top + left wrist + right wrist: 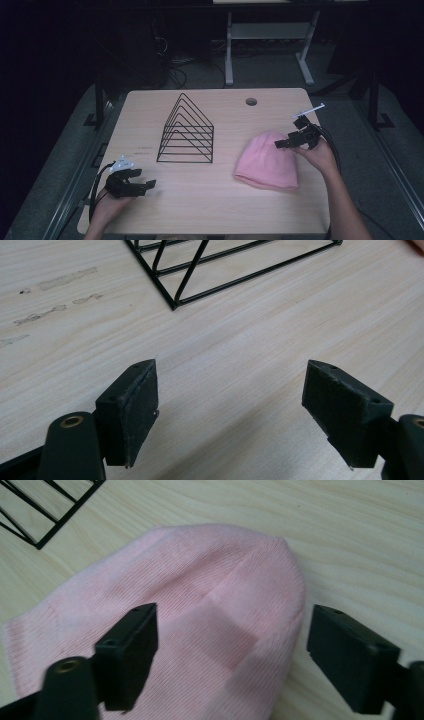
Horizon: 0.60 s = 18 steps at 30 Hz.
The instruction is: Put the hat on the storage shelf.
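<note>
over the crown of the pink beanie (267, 160), the right gripper (285, 144) hangs with jaws spread, likely lining up a pinch, while the left gripper (145, 186) waits, jaws apart and empty, near the wire rack (186, 131).

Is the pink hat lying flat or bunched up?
Flat. The pink hat lies spread on the table, its crown between the open right gripper.
</note>
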Tool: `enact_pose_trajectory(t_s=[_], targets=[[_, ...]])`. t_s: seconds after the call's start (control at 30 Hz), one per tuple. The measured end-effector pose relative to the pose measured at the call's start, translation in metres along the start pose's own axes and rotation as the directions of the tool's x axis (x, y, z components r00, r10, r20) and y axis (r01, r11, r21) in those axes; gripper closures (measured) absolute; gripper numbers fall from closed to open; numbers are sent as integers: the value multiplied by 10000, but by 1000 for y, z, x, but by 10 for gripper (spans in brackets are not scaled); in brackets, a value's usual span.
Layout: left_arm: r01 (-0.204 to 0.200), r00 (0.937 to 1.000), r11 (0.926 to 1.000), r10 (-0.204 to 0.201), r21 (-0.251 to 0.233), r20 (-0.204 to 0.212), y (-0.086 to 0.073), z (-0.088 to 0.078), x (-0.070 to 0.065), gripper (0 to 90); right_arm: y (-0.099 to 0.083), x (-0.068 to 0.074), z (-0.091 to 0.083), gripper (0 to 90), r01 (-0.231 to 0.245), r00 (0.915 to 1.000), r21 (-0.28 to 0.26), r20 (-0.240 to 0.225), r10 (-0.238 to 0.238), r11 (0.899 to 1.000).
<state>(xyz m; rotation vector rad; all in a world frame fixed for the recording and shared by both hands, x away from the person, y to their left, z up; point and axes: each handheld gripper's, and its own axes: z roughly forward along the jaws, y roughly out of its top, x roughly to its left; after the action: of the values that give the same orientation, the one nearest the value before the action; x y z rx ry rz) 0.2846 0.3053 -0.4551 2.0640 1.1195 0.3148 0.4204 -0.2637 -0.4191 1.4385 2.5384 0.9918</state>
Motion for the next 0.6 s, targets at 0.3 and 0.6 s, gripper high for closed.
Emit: enact_pose_trajectory(t_s=[0.3, 0.6], targets=[[73, 10000, 10000, -73, 46, 13, -1, 0, 3, 223, 9, -16, 16, 247, -416, 9991, 422, 114, 412, 9982], [19, 10000, 10000, -18, 88, -54, 0, 1, 7, 223, 8, -23, 26, 338, -523, 9986, 912, -36, 528, 9945]])
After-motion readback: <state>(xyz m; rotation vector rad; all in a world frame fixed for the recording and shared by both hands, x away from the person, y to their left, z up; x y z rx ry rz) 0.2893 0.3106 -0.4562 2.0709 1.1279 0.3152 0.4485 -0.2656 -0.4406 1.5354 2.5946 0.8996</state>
